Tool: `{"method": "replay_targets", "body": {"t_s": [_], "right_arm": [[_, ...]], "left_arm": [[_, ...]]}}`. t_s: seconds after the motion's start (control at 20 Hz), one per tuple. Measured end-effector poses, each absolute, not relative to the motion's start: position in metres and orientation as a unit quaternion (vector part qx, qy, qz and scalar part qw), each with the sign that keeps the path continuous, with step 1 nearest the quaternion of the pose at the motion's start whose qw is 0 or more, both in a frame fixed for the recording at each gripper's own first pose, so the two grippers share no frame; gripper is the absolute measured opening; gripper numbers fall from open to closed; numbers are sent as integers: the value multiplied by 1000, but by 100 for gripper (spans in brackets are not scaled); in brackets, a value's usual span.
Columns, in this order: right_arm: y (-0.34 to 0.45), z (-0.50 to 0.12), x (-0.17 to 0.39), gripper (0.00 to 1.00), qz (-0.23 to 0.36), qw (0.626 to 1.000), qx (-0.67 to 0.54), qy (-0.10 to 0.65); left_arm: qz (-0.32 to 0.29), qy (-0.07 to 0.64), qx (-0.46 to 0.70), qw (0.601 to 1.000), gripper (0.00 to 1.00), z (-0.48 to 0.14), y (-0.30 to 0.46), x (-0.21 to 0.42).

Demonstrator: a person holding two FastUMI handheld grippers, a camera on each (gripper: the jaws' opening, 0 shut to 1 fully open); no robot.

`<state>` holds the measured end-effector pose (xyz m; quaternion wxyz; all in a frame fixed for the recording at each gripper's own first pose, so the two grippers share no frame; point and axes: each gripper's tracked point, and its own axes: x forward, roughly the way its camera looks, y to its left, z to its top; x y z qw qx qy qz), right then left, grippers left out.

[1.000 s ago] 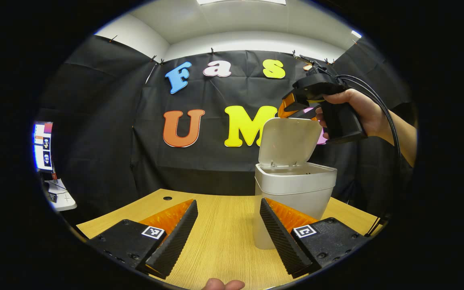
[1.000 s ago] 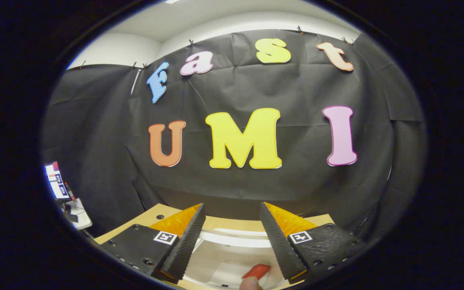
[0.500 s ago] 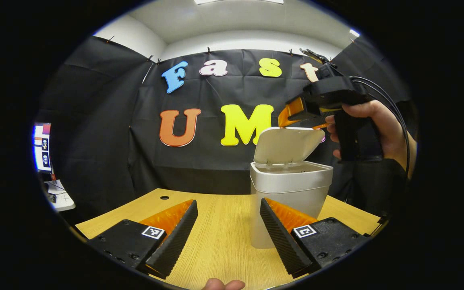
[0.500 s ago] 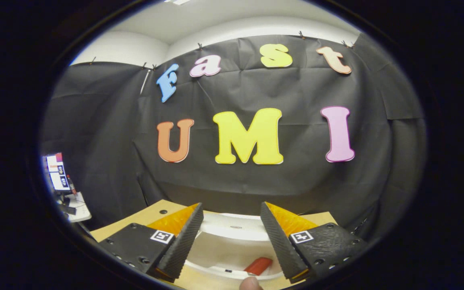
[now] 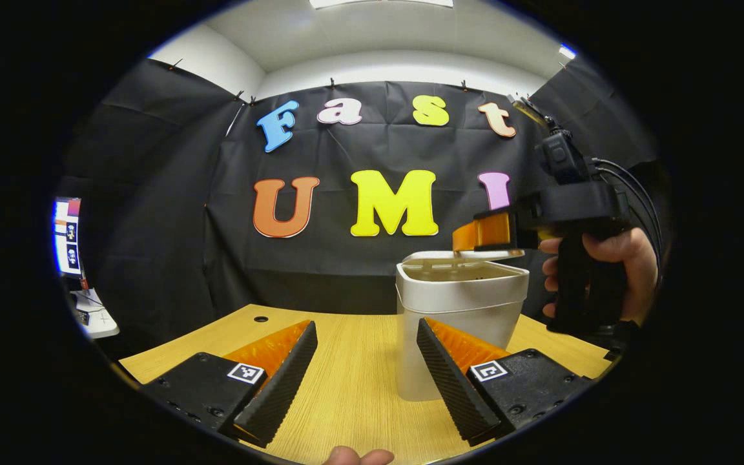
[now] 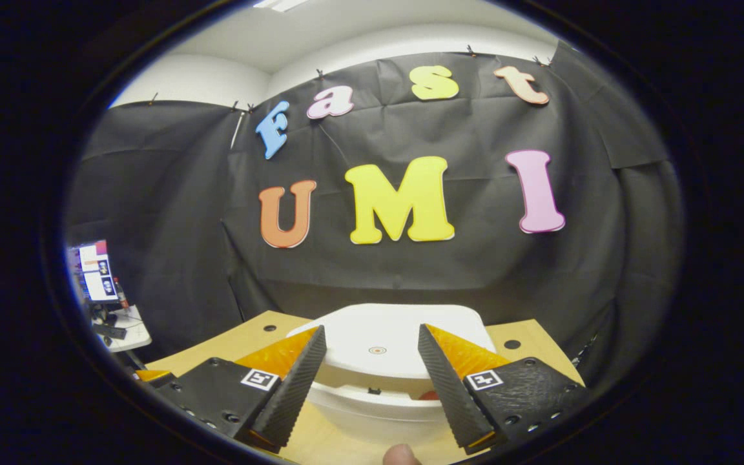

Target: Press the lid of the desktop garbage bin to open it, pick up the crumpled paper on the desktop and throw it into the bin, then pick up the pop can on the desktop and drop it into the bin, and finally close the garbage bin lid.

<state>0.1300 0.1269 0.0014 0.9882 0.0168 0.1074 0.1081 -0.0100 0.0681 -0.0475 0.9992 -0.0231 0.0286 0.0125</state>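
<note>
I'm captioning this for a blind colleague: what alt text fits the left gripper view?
A hand-held right gripper rests over the nearly shut lid of a white bin on a wooden table, while the left gripper waits open in the foreground.

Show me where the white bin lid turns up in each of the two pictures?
Left gripper view: the white plastic bin lid sits right of centre, nearly flat over the bin, under the right tongs.
Right gripper view: it lies at bottom centre, between that camera's own fingers.
Shared landmark: the light wooden table.
</note>
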Motion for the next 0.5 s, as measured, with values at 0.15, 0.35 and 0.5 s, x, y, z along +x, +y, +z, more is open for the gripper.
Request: {"method": "replay_targets", "body": {"t_s": [0.15, 0.35, 0.5], "right_arm": [[121, -7, 132, 94, 97, 990, 5, 97], [118, -23, 134, 98, 90, 990, 2, 110], [119, -21, 131, 99, 88, 990, -6, 108]], "left_arm": [[14, 33, -20, 999, 100, -53, 70, -9], [20, 36, -28, 999, 100, -56, 75, -9], [21, 35, -28, 999, 100, -55, 76, -10]]}}
